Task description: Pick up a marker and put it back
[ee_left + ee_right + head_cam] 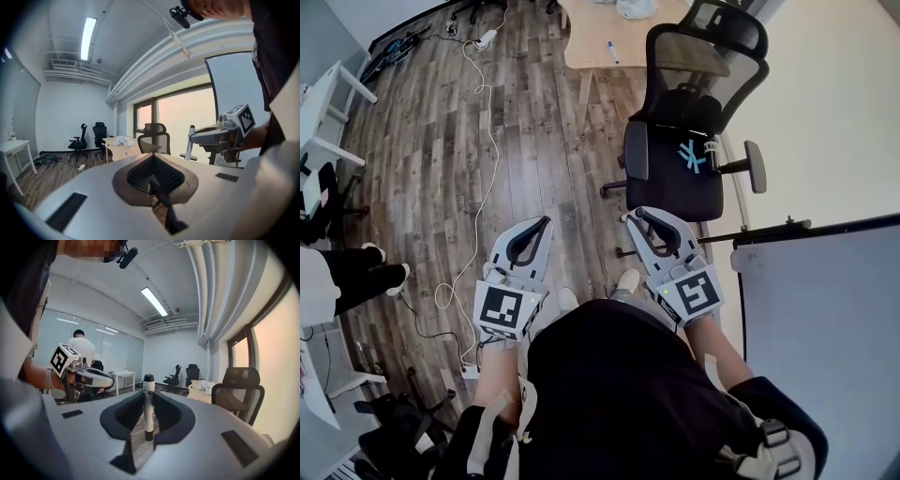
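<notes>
The carrying step is in hand, by my reading: the right gripper (148,397) is clenched on a white-bodied marker with a black cap (149,414), which stands upright between its jaws; the pick-up looks done and the putting back is still to come. The left gripper (153,161) has its jaws drawn together with nothing between them; it is held level with the right one, on the near side of a black mesh-backed office chair (684,159).

The next move calls for taking the marker to its resting place and easing the jaws apart only once it lies supported; which place that is I cannot tell. Two candidates show: a pale wooden desk (591,37) on the far side of the chair, where a slim pen-like thing (612,52) lies; and a large grey board with a dark rail (825,319) to the right of the chair.

The chair itself stands between the person and the desk, so a reach there would probably have to go round it; left of the chair a white cable (487,141) trails over the wood-plank floor (534,141), a likely snag for feet; farther left stand another person's legs (356,272).
</notes>
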Available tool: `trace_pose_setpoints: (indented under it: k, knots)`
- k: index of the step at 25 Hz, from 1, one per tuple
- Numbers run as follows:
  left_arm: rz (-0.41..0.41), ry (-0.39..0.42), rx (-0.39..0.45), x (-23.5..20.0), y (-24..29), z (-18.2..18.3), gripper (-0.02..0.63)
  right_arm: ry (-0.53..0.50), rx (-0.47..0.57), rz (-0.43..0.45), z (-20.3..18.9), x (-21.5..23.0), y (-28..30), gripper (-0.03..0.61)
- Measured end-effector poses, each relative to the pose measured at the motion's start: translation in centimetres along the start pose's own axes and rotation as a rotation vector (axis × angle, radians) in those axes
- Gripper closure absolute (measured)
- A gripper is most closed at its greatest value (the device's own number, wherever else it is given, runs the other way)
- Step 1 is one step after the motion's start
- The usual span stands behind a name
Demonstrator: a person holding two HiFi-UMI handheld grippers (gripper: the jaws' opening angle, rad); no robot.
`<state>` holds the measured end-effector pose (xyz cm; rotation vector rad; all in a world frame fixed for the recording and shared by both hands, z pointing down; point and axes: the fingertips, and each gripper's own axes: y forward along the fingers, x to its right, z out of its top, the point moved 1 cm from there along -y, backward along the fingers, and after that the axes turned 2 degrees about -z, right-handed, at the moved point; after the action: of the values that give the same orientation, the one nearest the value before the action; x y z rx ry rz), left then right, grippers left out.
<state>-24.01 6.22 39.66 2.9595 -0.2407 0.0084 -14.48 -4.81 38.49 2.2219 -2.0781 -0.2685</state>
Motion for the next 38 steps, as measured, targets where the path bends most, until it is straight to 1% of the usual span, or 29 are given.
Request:
trace_pose_setpoints:
  k: [3, 7, 12, 22, 26, 30, 34, 38]
  knots:
    - [-0.019, 0.002, -0.004, 0.5, 0.9, 0.1, 0.606, -0.001, 0.005, -0.027, -0.1, 1.6, -0.7, 0.503]
    - [-0.051, 0.005, -0.003, 1.3, 2.2, 0.4, 0.606, -0.005, 0.006, -0.086, 0.2, 4.1, -1.9, 0.503]
    - [-0.112, 0.016, 0.006, 3.1, 4.9, 0.6, 0.606, -0.008, 0.012, -0.189, -0.1, 7.9, -4.5, 0.503]
    - [-0.298, 0.050, 0.002, 8.9, 10.4, 1.5, 0.606, 0.000, 0.004, -0.431, -0.5, 14.7, -12.2, 0.503]
    - [-0.368, 0.060, 0.005, 11.3, 12.3, 1.8, 0.606, 0.012, -0.006, -0.511, -1.3, 16.2, -15.4, 0.503]
    - [-0.444, 0.071, -0.008, 14.0, 13.9, 1.9, 0.606, 0.027, -0.021, -0.585, -2.3, 17.3, -18.3, 0.503]
    - [-0.505, 0.087, -0.028, 16.4, 15.3, 2.1, 0.606, 0.047, -0.032, -0.660, -3.1, 18.3, -21.1, 0.503]
    - [-0.572, 0.095, -0.014, 18.7, 16.4, 2.0, 0.606, 0.062, -0.045, -0.721, -3.8, 19.2, -23.6, 0.503]
